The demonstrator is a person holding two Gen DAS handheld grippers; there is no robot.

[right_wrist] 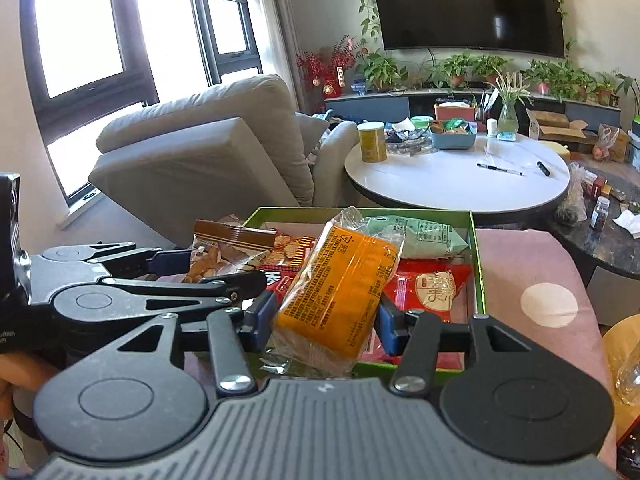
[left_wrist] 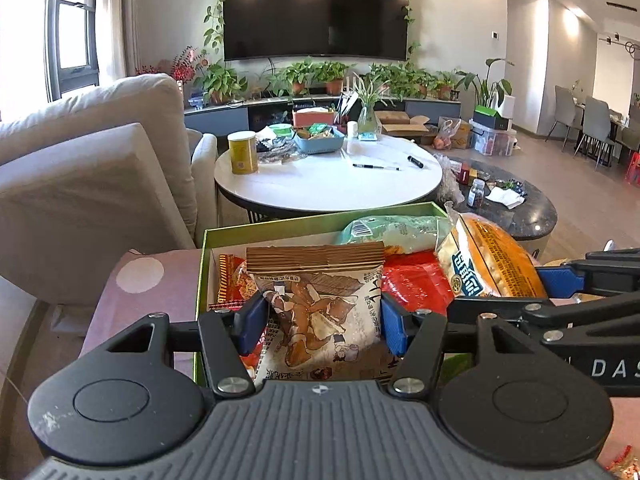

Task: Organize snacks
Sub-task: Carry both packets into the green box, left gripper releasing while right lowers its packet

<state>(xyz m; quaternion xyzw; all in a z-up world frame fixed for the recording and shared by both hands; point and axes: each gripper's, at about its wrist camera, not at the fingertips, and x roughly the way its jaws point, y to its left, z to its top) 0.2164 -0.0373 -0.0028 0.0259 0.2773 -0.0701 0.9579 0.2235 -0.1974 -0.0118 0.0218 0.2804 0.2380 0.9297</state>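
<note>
My left gripper (left_wrist: 322, 322) is shut on a white snack bag with a brown striped top (left_wrist: 316, 304), held over the green box (left_wrist: 280, 229). That bag also shows at the left of the right wrist view (right_wrist: 224, 250). My right gripper (right_wrist: 326, 322) is shut on an orange packet in clear wrap (right_wrist: 340, 292), held above the box's near rim (right_wrist: 478, 264); the same packet appears at the right in the left wrist view (left_wrist: 492, 258). Inside the box lie a pale green bag (right_wrist: 416, 232), red packets (right_wrist: 432, 286) and an orange-red cracker packet (left_wrist: 232, 276).
The box rests on a pink cloth with white dots (right_wrist: 536, 280). Beyond it stand a round white table (left_wrist: 328, 182) with a yellow can (left_wrist: 243, 152), a blue basket and pens, a dark low table (left_wrist: 516, 208) at the right, and a grey sofa (left_wrist: 92, 184) at the left.
</note>
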